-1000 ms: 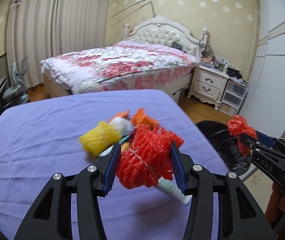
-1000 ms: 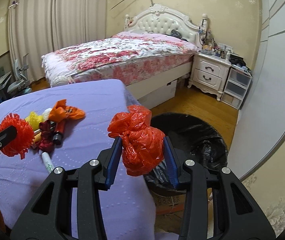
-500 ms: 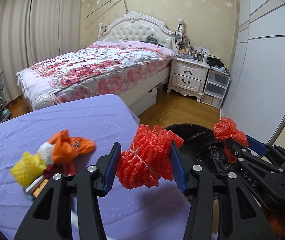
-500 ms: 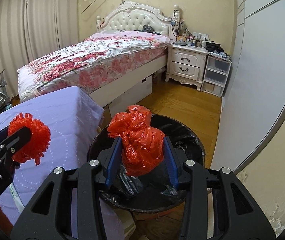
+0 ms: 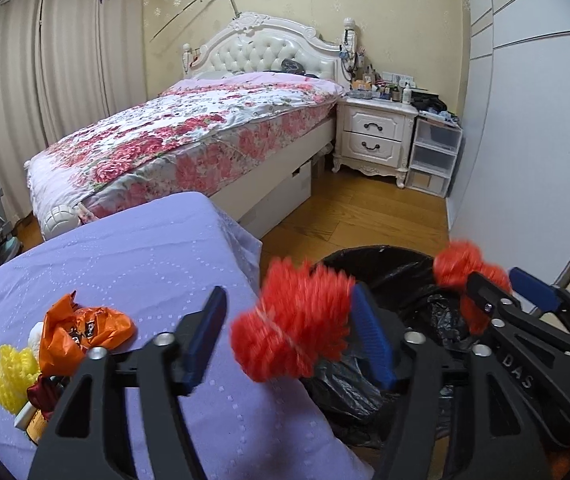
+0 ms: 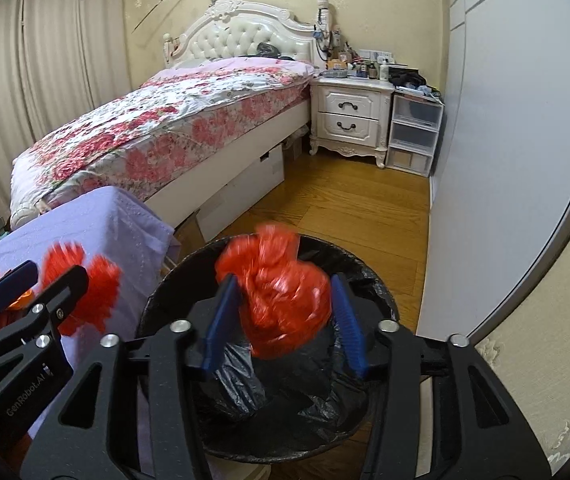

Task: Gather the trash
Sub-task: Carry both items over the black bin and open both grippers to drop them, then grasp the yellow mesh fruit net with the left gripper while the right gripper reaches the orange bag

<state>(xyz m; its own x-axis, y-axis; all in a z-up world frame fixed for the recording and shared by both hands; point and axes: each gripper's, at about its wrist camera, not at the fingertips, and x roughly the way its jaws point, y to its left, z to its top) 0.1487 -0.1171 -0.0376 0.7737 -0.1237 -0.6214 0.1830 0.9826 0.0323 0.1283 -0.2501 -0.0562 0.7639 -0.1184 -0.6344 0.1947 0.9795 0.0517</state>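
Observation:
My left gripper (image 5: 287,338) has opened; the red foam net (image 5: 291,326) is blurred between its spread fingers, touching the right one, at the table's edge beside the bin (image 5: 381,264). My right gripper (image 6: 281,316) has also opened over the black-lined bin (image 6: 369,276); the red plastic bag (image 6: 281,300) is blurred between its fingers, with gaps on both sides. The left gripper and red net also show in the right wrist view (image 6: 85,288). The right gripper with the bag shows in the left wrist view (image 5: 469,276).
Orange bag (image 5: 81,328), yellow foam net (image 5: 13,372) and other scraps lie on the purple table (image 5: 133,264) at left. A bed (image 5: 205,136), a nightstand (image 5: 377,136) and a white wardrobe wall (image 5: 533,140) stand behind. Wooden floor lies between.
Both grippers moved right from over the table to the bin. Both have just opened, and the red net and red bag are blurred, coming loose.

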